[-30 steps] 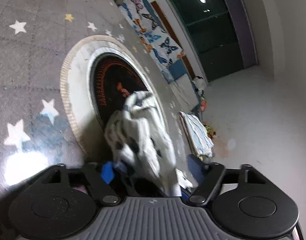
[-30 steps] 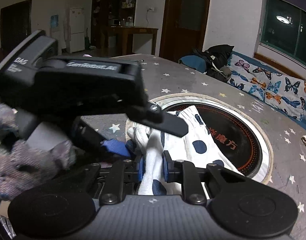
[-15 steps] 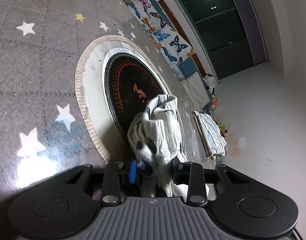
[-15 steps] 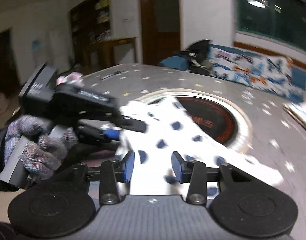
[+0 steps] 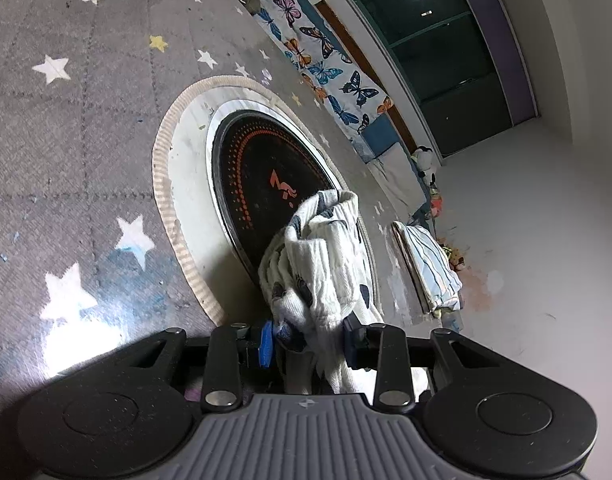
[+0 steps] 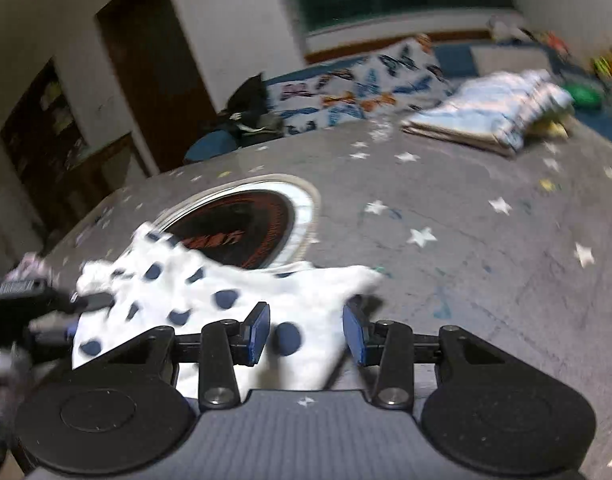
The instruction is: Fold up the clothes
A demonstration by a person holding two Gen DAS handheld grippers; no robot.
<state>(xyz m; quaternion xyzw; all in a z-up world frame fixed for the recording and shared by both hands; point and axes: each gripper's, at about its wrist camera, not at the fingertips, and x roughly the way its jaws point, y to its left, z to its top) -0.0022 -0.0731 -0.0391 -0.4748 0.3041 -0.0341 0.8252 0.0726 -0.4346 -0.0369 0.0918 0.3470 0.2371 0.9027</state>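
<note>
The left gripper [image 5: 306,340] is clamped on a bunched fold of the white cotton garment with dark blue dots [image 5: 321,264], which rises crumpled between its blue pads. The right gripper [image 6: 306,330] stands with its pads apart, the same spotted cloth [image 6: 226,296] spread loosely between and beyond them without being pinched. At the left edge of the right wrist view, the other gripper is blurred where it meets the cloth. The garment lies partly over the round black and orange panel [image 5: 258,168] set in the grey star-patterned desk [image 5: 66,160]. Farther off on the desk rests a folded pale blue striped cloth [image 6: 489,120], and beyond it a butterfly-print cushion [image 6: 353,88].
</note>
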